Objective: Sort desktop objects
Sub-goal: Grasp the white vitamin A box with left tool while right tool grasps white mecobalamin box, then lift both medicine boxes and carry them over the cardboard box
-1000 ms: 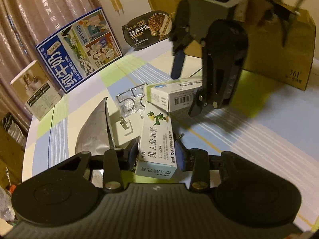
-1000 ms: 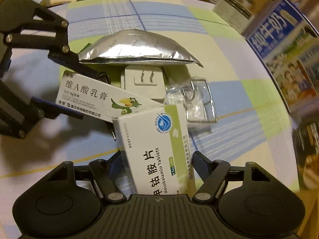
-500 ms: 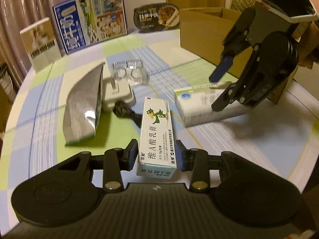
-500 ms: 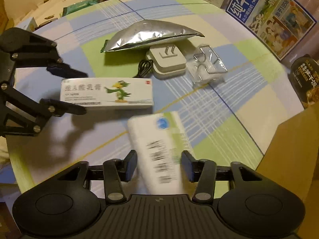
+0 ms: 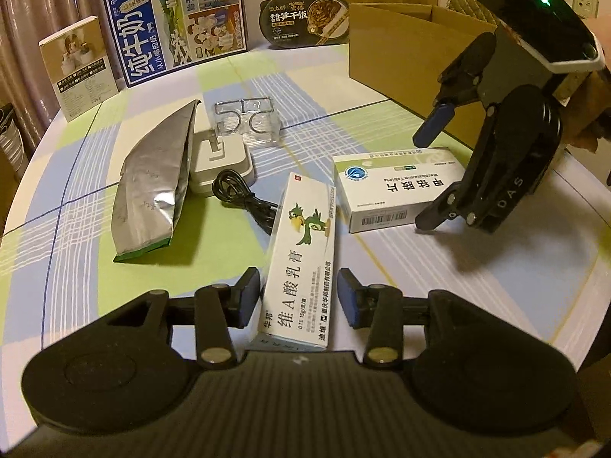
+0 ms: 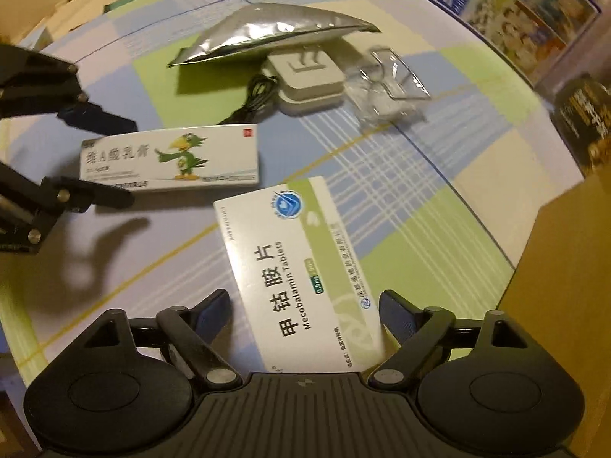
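Observation:
A long white cream box with a green bird (image 5: 301,252) lies on the checked tablecloth between the pads of my left gripper (image 5: 298,294). Its jaws are opening and a thin gap shows on each side of the box. To its right lies a white and green tablet box (image 5: 397,191), flat and label up. My right gripper (image 6: 305,309) straddles the tablet box (image 6: 301,267) with its jaws opening, both pads well clear of it. In the right wrist view the cream box (image 6: 172,160) and left gripper (image 6: 130,162) are at the left.
A silver foil pouch (image 5: 156,187), a white charger plug (image 5: 221,164) with a black cable (image 5: 244,198) and a clear plastic case (image 5: 248,122) lie further back. An open cardboard box (image 5: 401,49) stands at the back right. A milk carton (image 5: 175,19), a meal bowl (image 5: 305,15) and a beige box (image 5: 78,65) line the far edge.
The right gripper's jaws have spread wide and let go of the tablet box, which now lies flat. The left pads have eased off the cream box. Both wrists rolled.

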Motion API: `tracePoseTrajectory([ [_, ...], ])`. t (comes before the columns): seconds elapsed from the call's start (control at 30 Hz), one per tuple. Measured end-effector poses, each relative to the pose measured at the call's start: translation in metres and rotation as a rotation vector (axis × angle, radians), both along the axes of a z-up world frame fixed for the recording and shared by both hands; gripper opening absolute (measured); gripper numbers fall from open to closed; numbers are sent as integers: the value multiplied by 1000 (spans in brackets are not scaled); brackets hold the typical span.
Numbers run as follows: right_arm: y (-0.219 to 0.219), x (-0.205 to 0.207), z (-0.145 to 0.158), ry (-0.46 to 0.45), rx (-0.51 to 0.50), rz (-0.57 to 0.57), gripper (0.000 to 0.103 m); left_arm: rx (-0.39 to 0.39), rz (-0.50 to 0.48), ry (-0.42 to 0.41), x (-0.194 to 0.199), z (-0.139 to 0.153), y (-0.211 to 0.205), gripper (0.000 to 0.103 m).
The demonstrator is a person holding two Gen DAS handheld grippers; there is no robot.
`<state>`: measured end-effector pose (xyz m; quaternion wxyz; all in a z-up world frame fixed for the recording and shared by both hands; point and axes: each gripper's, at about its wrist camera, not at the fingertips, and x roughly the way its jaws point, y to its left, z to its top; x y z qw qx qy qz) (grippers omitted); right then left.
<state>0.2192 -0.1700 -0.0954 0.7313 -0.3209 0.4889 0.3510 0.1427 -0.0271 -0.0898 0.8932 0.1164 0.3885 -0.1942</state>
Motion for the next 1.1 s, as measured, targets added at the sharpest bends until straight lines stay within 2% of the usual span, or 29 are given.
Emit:
tracePoseTrajectory([
  [0.17,-6,6,-4,40,27,-85,83,-3,8,9,0,0,-1,39],
  [0.23,-10,6,-2,90,48,-134,74,0,9,21,-1,0,-2,39],
  [0.3,-14,1,1,117,67,-179,71,8,6,35,-3,1,-5,38],
  [0.4,-29,-14,4,140,98,-300,71,4,22,51,-9,1,-8,35],
  [0.53,-51,-56,10,149,177,-481,71,-49,59,95,-24,3,-9,34],
  [0.67,-64,-99,14,118,234,-570,71,-89,88,113,-45,4,-10,34],
  [0.7,-67,-107,13,113,255,-583,71,-89,97,101,-50,4,-11,38],
  [0.73,-68,-114,13,91,268,-588,72,-81,101,91,-53,4,-12,46],
  [0.77,-68,-120,12,62,272,-583,73,-64,97,81,-55,3,-15,47],
  [0.83,-69,-131,11,10,283,-572,73,-32,89,62,-57,4,-19,47],
  [1.1,-73,-144,7,-106,390,-543,74,-8,84,31,-41,7,-30,47],
])
